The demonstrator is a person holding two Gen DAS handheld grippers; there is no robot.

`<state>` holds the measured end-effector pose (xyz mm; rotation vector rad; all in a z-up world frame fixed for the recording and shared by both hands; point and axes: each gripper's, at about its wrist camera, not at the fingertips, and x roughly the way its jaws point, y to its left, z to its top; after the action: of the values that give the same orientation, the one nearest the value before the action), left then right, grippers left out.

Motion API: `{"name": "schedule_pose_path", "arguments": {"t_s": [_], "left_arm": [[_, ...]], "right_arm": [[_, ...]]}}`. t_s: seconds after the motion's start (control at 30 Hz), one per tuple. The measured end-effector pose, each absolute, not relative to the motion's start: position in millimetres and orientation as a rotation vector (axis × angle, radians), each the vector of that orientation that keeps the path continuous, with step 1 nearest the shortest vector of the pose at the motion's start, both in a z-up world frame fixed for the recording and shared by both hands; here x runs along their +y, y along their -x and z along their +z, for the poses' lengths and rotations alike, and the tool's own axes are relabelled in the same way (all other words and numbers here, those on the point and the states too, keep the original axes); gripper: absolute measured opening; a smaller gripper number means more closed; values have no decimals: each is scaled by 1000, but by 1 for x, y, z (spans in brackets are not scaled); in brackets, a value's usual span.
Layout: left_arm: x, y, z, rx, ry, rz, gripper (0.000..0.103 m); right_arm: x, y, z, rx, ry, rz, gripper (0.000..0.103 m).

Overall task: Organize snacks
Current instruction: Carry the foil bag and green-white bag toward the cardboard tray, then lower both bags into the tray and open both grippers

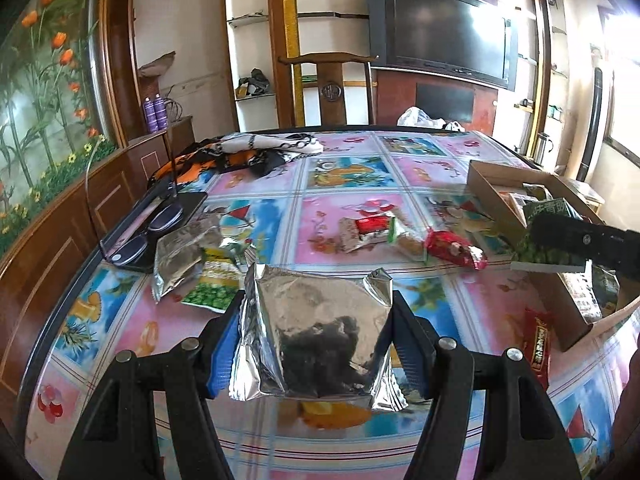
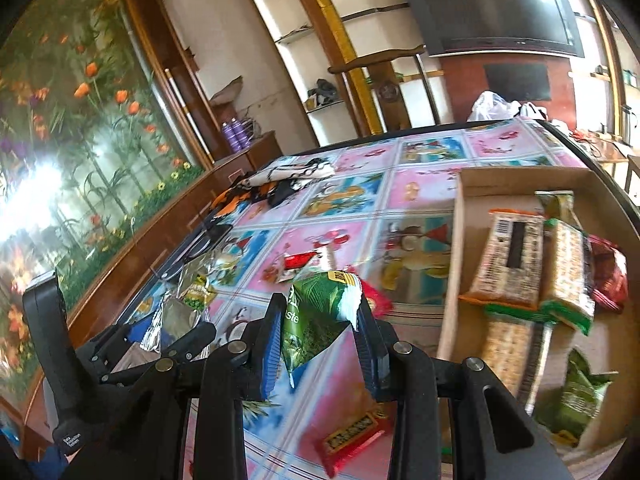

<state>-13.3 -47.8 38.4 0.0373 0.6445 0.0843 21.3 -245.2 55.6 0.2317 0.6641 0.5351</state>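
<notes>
Two grippers over a table (image 1: pixel 344 184) w/ glossy pink-and-blue picture cloth. Far left: flower mural (image 1: pixel 36 92), wood cabinets, glasses (image 1: pixel 140 236) on a dark pad. Left gripper (image 1: pixel 316 344) is clamped on a silver foil packet (image 1: pixel 320 332), lifted off the cloth. Loose snacks mid-table, wooden chair (image 1: pixel 332 84) and TV (image 1: pixel 444 28) behind. Right gripper (image 2: pixel 320 344) pinches a green snack packet (image 2: pixel 316 320), just left of the cardboard box (image 2: pixel 464 208) w/ packets inside.

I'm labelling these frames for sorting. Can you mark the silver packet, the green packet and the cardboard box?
silver packet (image 1: pixel 316 332): left wrist view, middle of its shiny front.
green packet (image 2: pixel 316 320): right wrist view, centre of the green face.
cardboard box (image 2: pixel 516 178): right wrist view, its bare far wall.
</notes>
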Motion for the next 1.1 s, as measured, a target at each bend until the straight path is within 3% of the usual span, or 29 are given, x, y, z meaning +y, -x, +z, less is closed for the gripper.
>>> {"name": "schedule_pose_path", "arguments": {"t_s": [0.67,1.1], "left_arm": [[-109,1,60,601,-89,-4,67],[-233,-22,72,668,-54,-352,67]], "right_arm": [[-328,-38,64,614,-351,381,36],[-434,-78,71,588,-499,145,35]]}}
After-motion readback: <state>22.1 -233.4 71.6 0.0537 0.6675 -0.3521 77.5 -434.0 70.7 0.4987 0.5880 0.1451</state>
